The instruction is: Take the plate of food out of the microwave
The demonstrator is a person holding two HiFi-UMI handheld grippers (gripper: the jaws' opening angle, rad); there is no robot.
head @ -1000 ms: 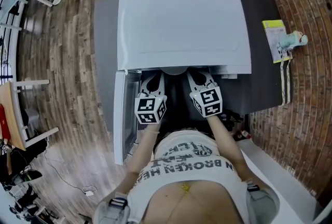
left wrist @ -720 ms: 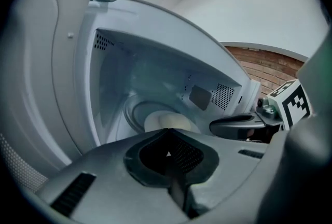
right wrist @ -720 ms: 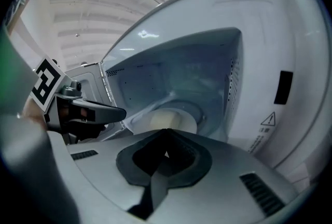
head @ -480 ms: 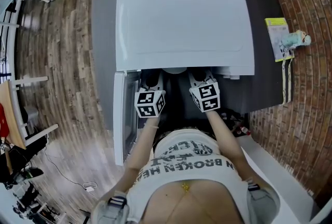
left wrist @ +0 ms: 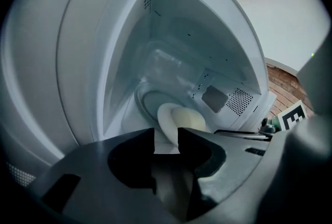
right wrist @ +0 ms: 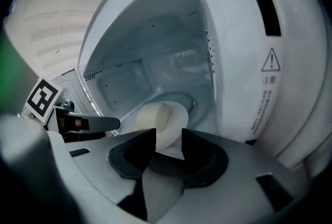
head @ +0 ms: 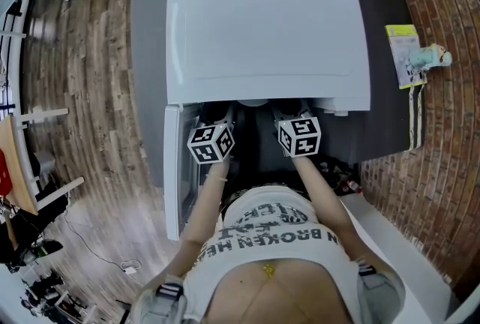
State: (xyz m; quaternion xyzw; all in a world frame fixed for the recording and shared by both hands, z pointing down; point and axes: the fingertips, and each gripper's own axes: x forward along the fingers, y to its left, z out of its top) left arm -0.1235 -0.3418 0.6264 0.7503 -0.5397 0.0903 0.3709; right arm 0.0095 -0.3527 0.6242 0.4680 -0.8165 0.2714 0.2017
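Note:
The white microwave [head: 262, 37] stands on a grey table with its door [head: 174, 165] swung open to the left. Inside, a white plate [left wrist: 179, 119] with a pale mound of food lies at the front of the glass turntable [left wrist: 148, 101]. My left gripper [left wrist: 166, 137] reaches in from the left; its jaws are opening, with the plate's near rim in the gap. My right gripper [right wrist: 168, 140] comes from the right, jaws also opening astride the plate [right wrist: 155, 119] rim. In the head view both marker cubes [head: 210, 142] [head: 300, 136] sit at the cavity mouth, the fingertips hidden under the microwave top.
The cavity walls stand close on both sides of the grippers. On the grey table [head: 146, 90], right of the microwave, lie a yellow booklet [head: 400, 49] and a small pale figure [head: 429, 56]. Wooden floor lies left, brick floor right.
Both grippers have moved forward, deeper into the microwave mouth. The left marker cube has turned a little.

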